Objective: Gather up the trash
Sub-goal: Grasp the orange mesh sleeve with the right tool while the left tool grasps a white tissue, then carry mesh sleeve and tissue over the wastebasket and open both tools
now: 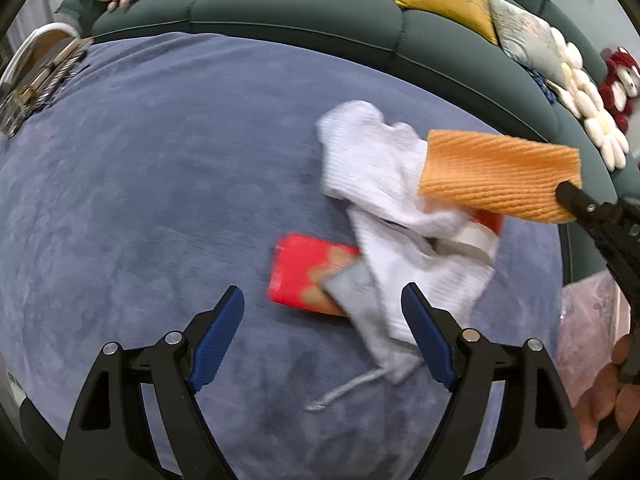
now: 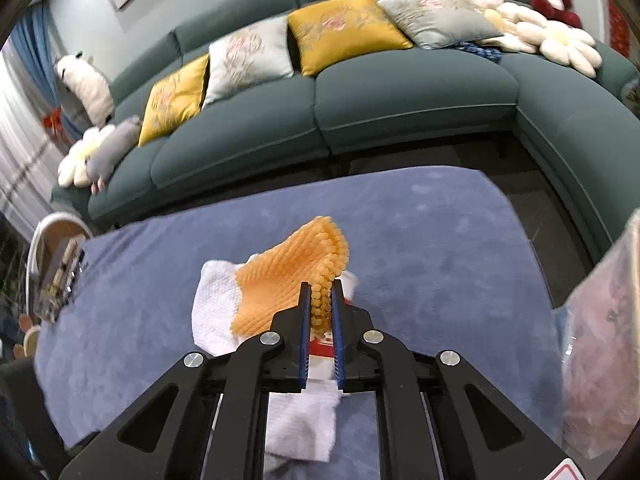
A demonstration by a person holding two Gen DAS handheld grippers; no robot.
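Observation:
My right gripper is shut on an orange ribbed cloth and holds it above the blue carpet; the cloth also shows in the left wrist view, with the right gripper at its right edge. Under it lie a white cloth, a grey cloth with a cord, a red box and a red and white packet. My left gripper is open and empty, just in front of the red box and grey cloth.
A dark green corner sofa with yellow and grey cushions runs along the far side and right. A clear plastic bag hangs at the right. A white bin with clutter stands at the carpet's left end.

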